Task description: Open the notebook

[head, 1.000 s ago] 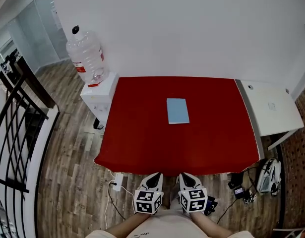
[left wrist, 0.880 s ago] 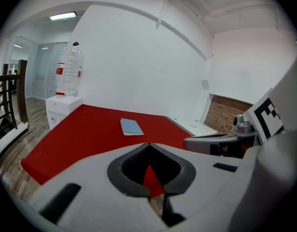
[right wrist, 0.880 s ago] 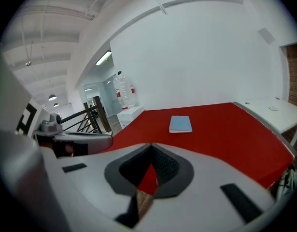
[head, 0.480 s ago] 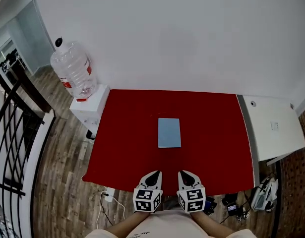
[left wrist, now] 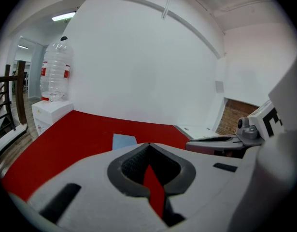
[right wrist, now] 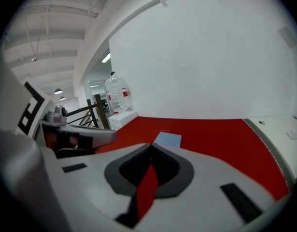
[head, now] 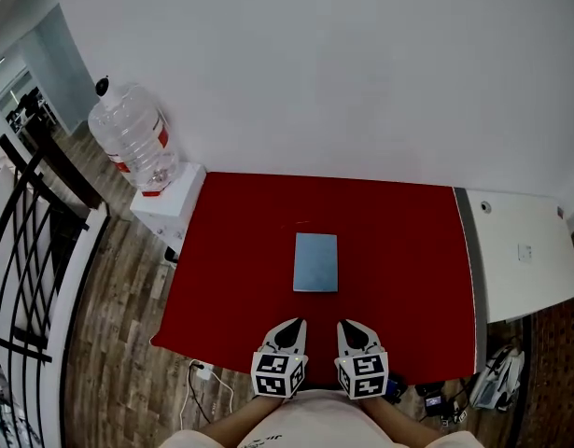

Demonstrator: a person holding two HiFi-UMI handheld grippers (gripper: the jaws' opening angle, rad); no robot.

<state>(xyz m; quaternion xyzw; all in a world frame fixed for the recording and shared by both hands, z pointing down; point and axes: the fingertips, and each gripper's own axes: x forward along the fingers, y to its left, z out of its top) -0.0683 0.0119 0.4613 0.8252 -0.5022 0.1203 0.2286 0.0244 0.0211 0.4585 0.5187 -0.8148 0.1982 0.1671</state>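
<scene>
So far nothing is done: the notebook [head: 315,262] is lying closed mid-table [head: 413,250], untouched, at twelve o'clock from both grippers. The left gripper [head: 289,329] and right gripper [head: 351,329] are hovering over the near edge, jaws pressed together, empty. Since a second ago, the person is standing closer, bringing them nearer the notebook.

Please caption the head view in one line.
Left gripper and right gripper, both shut, at the red table's near edge; closed blue notebook ahead.
</scene>
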